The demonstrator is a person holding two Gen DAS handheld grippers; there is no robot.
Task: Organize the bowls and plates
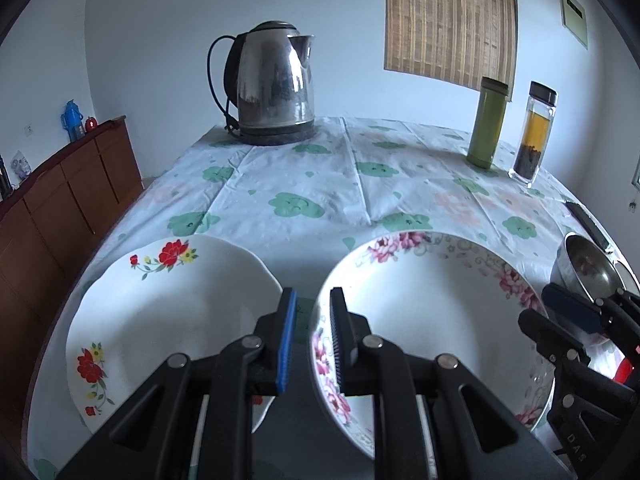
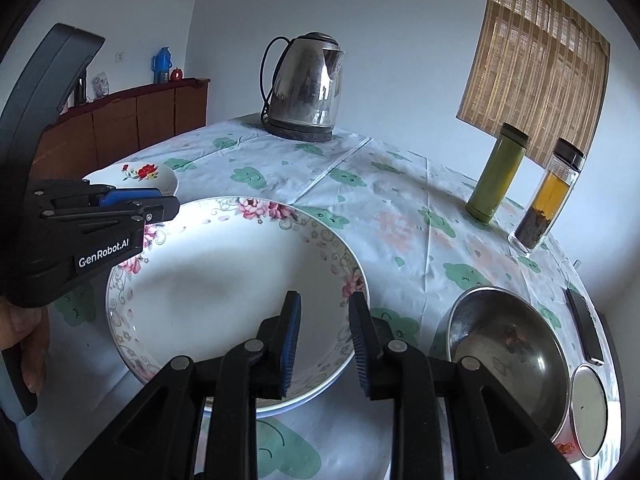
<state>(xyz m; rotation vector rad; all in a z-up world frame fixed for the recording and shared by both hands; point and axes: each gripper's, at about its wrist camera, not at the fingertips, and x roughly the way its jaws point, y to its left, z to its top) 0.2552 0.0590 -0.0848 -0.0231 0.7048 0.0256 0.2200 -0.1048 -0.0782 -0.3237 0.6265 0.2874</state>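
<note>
A white plate with red flowers (image 1: 160, 320) lies at the near left of the table; it shows far left in the right wrist view (image 2: 136, 176). A larger plate with a pink floral rim (image 1: 432, 320) lies beside it, also in the right wrist view (image 2: 224, 296). A steel bowl (image 2: 508, 352) sits to its right, seen too in the left wrist view (image 1: 588, 264). My left gripper (image 1: 313, 300) is open and empty, above the gap between the two plates. My right gripper (image 2: 325, 304) is open and empty, straddling the pink plate's near right rim.
A steel kettle (image 1: 272, 88) stands at the table's far side. A green flask (image 1: 488, 124) and a glass tea bottle (image 1: 532, 136) stand at the far right. A phone (image 2: 586, 328) and a small lidded tin (image 2: 588, 412) lie by the right edge. A wooden cabinet (image 1: 60, 208) is left.
</note>
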